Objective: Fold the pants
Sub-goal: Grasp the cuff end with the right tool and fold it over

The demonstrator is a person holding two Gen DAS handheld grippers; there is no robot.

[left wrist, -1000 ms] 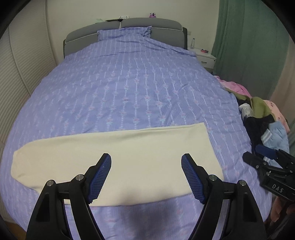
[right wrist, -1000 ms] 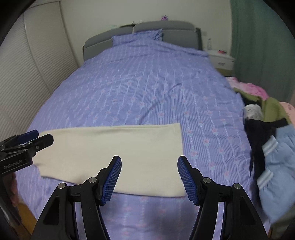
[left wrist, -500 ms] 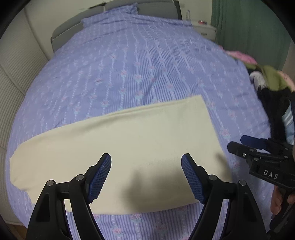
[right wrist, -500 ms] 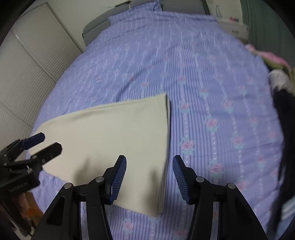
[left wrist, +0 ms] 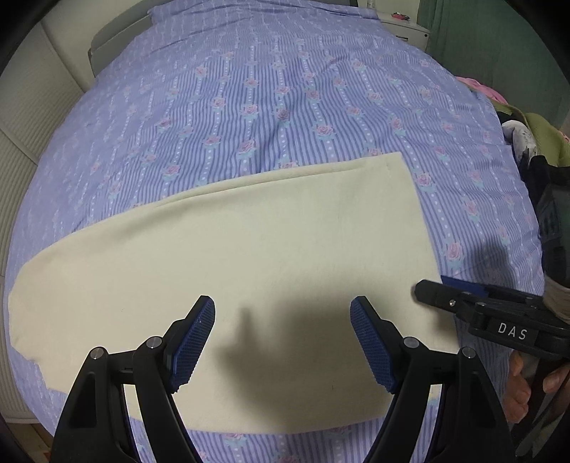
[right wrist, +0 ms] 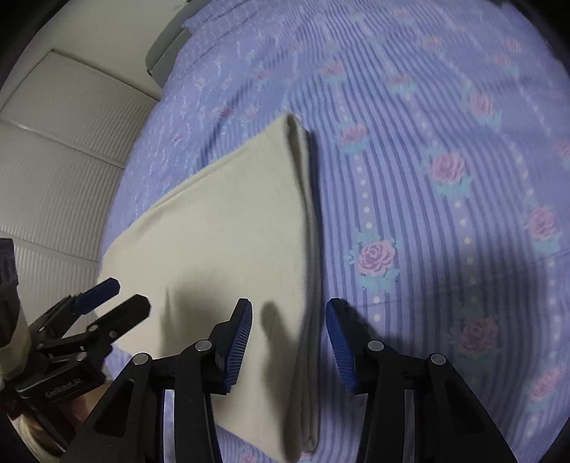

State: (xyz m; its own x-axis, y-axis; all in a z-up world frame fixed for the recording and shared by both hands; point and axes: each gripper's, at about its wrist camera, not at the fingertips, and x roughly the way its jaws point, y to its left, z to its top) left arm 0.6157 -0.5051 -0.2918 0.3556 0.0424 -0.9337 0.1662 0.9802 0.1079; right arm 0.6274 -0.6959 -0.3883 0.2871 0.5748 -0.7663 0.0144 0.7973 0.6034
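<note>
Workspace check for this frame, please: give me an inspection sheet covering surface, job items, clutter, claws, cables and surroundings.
Surface: bed with purple striped rose-print cover, smooth.
Job's things: cream pants lying flat across the near part of the bed, folded lengthwise; layered right-hand edge visible in the right wrist view.
Clutter: pile of mixed clothes at the bed's right edge.
Claws: left claw open above the pants, holding nothing; right claw open, straddling the pants' right-hand edge, not closed on it.
Cables: nothing seen.
Surroundings: ribbed white wardrobe doors on the left, nightstand and green curtain at the far right.
</note>
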